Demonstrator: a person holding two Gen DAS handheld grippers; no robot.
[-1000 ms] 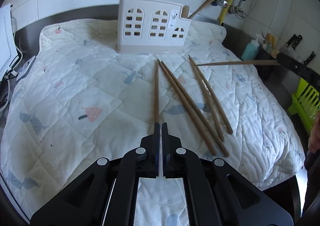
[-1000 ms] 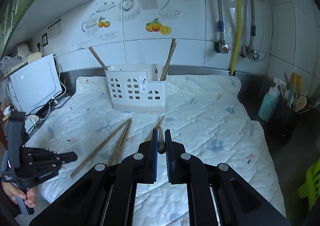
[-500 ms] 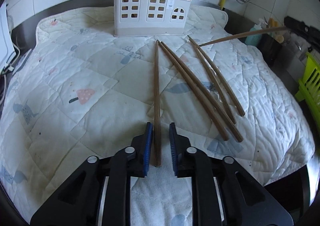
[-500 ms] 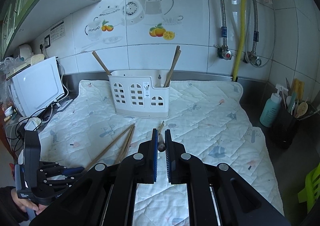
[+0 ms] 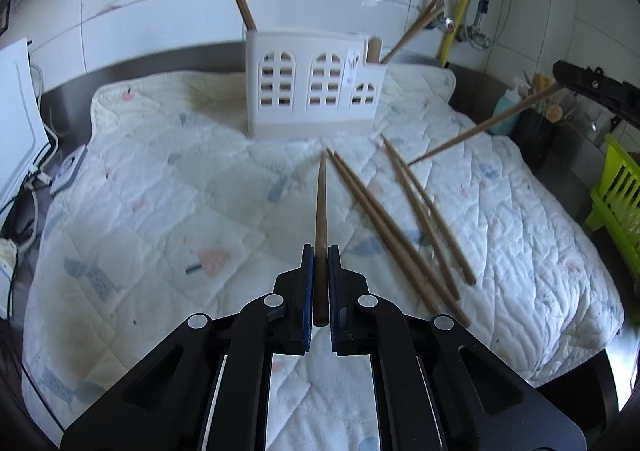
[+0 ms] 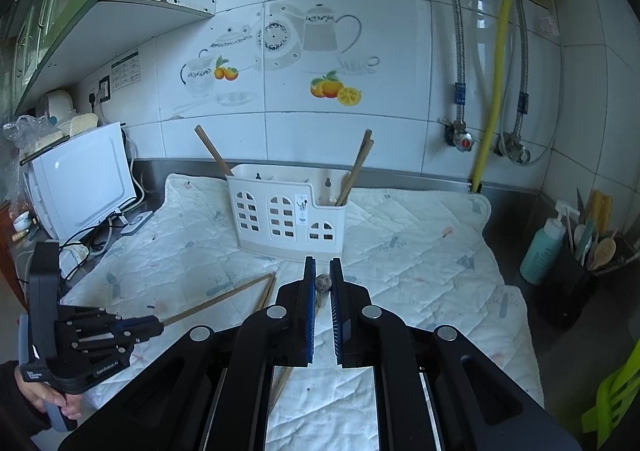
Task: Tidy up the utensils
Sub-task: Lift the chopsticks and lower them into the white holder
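A long brown wooden chopstick [image 5: 321, 207] is pinched between the pads of the left hand-held gripper [image 5: 319, 251], tip aimed toward the white plastic utensil caddy with arched cut-outs [image 5: 314, 85]. Another brown wooden chopstick [image 5: 480, 129] is clamped end-on in the right hand-held gripper [image 6: 322, 265], lifted clear of the white quilted cloth [image 5: 160, 187] covering the table. Four loose wooden chopsticks [image 5: 400, 227] are left lying on the cloth, right of the left gripper. Three chopsticks are seen standing in the caddy.
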